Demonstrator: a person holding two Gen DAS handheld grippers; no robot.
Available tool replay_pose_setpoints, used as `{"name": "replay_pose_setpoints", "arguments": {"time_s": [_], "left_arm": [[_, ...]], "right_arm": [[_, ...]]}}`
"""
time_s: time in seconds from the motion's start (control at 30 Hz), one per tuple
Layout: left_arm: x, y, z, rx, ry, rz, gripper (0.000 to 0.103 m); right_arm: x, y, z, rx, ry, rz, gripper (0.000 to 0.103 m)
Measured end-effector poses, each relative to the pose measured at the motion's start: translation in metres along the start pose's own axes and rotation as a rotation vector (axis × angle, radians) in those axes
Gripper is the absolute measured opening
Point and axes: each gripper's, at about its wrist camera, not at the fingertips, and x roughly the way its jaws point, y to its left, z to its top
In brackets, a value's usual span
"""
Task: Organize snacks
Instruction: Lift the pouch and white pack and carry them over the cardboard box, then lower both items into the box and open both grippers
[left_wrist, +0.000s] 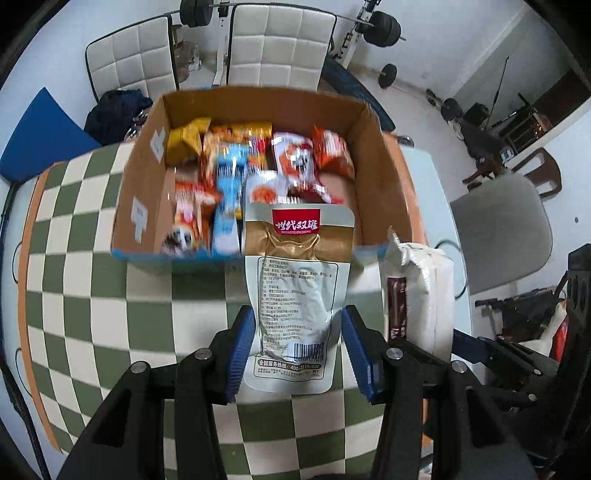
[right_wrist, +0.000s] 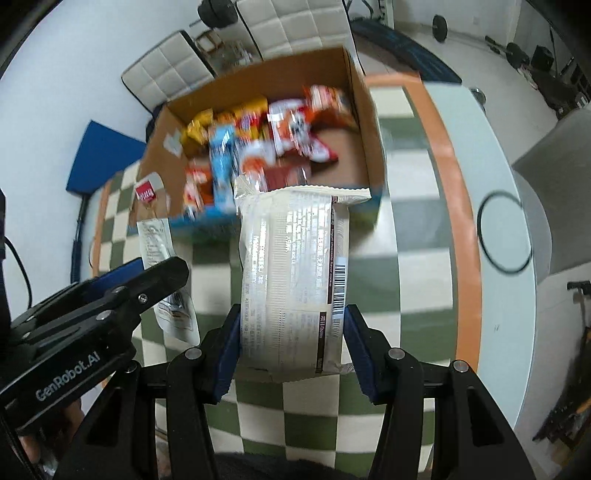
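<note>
Transport is judged under way: pouch (left_wrist: 291, 291) is clamped in left gripper (left_wrist: 297, 354), pack (right_wrist: 295, 280) in right gripper (right_wrist: 291, 350), and release over box (left_wrist: 373, 177) at twelve o'clock is called for.

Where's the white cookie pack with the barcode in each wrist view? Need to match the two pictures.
Left wrist: the white cookie pack sits at the right, beside the red-label pouch, held up by the right gripper at the lower right.
Right wrist: centre, between that gripper's blue jaws, barcode on its right edge.
Shared landmark: the open cardboard box of snacks just beyond it, on the green-checked cloth.
</note>
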Motion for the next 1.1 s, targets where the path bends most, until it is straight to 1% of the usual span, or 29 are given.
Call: {"name": "replay_pose_setpoints", "arguments": {"time_s": [0.1,0.17,0.3,0.43,0.57,0.7,0.77,0.87,1.03,1.1], "left_arm": [[-0.002,0.008,0.028,-0.002,-0.015,0.018,0.045],[0.002,0.016,0.047,-0.006,-0.011,0.034,0.045],[0.016,0.039,0.09,-0.016,0.006,0.089,0.045],[0.034,0.061,0.127,-0.026,0.036,0.146,0.045],[0.062,0.08,0.155,-0.016,0.106,0.213,0.045],[0.09,0.097,0.171,-0.009,0.186,0.273,0.046],[0.102,0.104,0.178,-0.004,0.215,0.306,0.046],[0.117,0.113,0.185,-0.001,0.249,0.336,0.046],[0.134,0.119,0.188,0.015,0.292,0.368,0.046],[0.142,0.12,0.186,0.019,0.315,0.369,0.046]], "right_arm": [[-0.003,0.003,0.028,-0.003,-0.027,0.011,0.056],[0.001,0.004,0.048,-0.011,-0.044,-0.003,0.056],[0.015,0.004,0.086,-0.018,-0.044,-0.037,0.056],[0.039,0.0,0.126,-0.022,-0.008,-0.091,0.056],[0.072,-0.005,0.151,-0.025,0.048,-0.138,0.056],[0.098,-0.008,0.165,-0.039,0.097,-0.188,0.056],[0.109,-0.007,0.169,-0.047,0.115,-0.21,0.056],[0.121,-0.007,0.173,-0.056,0.13,-0.231,0.056],[0.134,-0.008,0.175,-0.057,0.159,-0.249,0.056],[0.138,-0.009,0.175,-0.057,0.168,-0.255,0.056]]}}
